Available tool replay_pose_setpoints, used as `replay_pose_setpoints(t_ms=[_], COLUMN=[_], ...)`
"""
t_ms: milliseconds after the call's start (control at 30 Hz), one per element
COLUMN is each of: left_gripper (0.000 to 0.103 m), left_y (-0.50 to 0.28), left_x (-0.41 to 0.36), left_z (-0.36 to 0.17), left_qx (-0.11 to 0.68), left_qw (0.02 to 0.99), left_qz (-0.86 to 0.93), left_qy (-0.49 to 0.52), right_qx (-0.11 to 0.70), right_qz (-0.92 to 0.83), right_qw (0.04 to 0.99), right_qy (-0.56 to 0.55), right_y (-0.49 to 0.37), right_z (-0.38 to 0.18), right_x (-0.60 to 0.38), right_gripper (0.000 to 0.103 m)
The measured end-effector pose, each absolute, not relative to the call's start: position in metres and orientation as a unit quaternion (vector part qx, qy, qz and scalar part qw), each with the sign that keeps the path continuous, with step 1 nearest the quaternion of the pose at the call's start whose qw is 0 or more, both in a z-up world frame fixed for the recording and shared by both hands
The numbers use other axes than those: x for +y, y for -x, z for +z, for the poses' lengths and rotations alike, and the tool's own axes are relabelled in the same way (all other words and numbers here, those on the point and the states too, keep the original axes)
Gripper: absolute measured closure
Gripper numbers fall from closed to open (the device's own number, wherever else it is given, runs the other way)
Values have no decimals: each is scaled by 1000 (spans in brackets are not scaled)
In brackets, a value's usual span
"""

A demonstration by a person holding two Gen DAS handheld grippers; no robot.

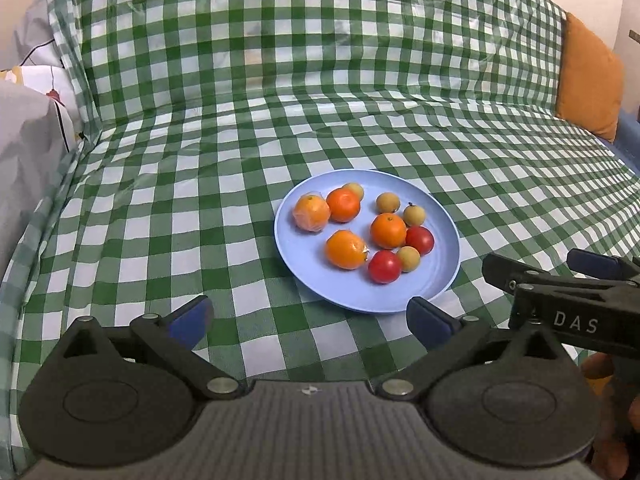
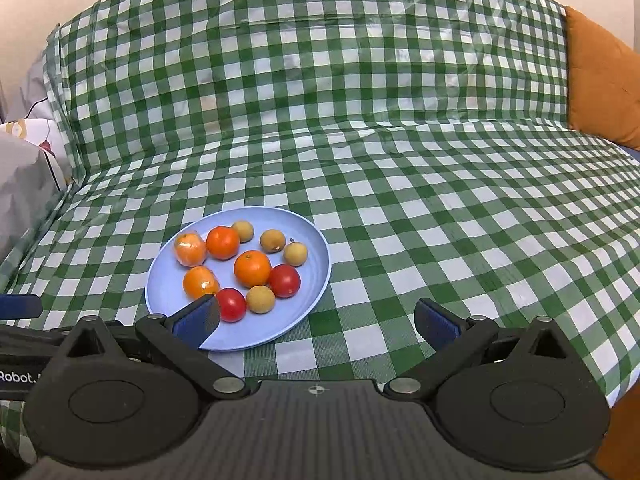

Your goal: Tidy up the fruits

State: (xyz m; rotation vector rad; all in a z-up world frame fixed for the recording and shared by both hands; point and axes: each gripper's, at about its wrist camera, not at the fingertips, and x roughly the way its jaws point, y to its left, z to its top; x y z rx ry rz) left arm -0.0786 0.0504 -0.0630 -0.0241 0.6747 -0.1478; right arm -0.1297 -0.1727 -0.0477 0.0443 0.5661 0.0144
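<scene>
So nearest the cameras you've got the two handheld claws. The left gripper (image 1: 310, 322) has its blue-padded fingers spread wide with nothing between them, hovering low over the green-and-white checked plastic cloth (image 1: 200, 208) just short of the plate's near rim. The right gripper (image 2: 316, 324) is also gaping wide and empty, sitting just beside the left one; its left blue pad (image 2: 198, 320) overlaps the plate's near edge in the right wrist view, though I can't tell whether it's touching or just above it. Both look parked and pointed at the fruit, probably so either one can get at the pile.

Next out is the round pale-blue plastic plate (image 2: 304, 236), lying flat on the cloth. All the fruit I can see is on it, kind of mixed: four orange mandarins, two of them seemingly in clear wrap (one at the left edge (image 1: 312, 213), one nearer the front (image 1: 346, 249)), two small red tomato-like fruits (image 1: 384, 266) toward the front, and four little tan round ones like longans (image 1: 388, 202) scattered through the right side and back.

Honestly this fits either reading: fruit gathered onto the plate as the finished result, or a jumbled plate waiting to be sorted by kind.

Farther back the cloth climbs up a sofa back, with an orange cushion (image 1: 588, 80) at the far right.
</scene>
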Motion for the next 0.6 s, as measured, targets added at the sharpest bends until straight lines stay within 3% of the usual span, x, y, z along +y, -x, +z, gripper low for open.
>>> replay_pose_setpoints(t_ms=[600], left_gripper=[1], left_y=[80], left_x=[43], left_z=[-63], left_qx=[335], left_qw=[940], left_qz=[-67], left_qy=[17], right_qx=[281], right_qz=[11], right_qw=[960], right_qy=[-18], right_y=[126], right_z=[-47], right_x=[-176], right_gripper=[1])
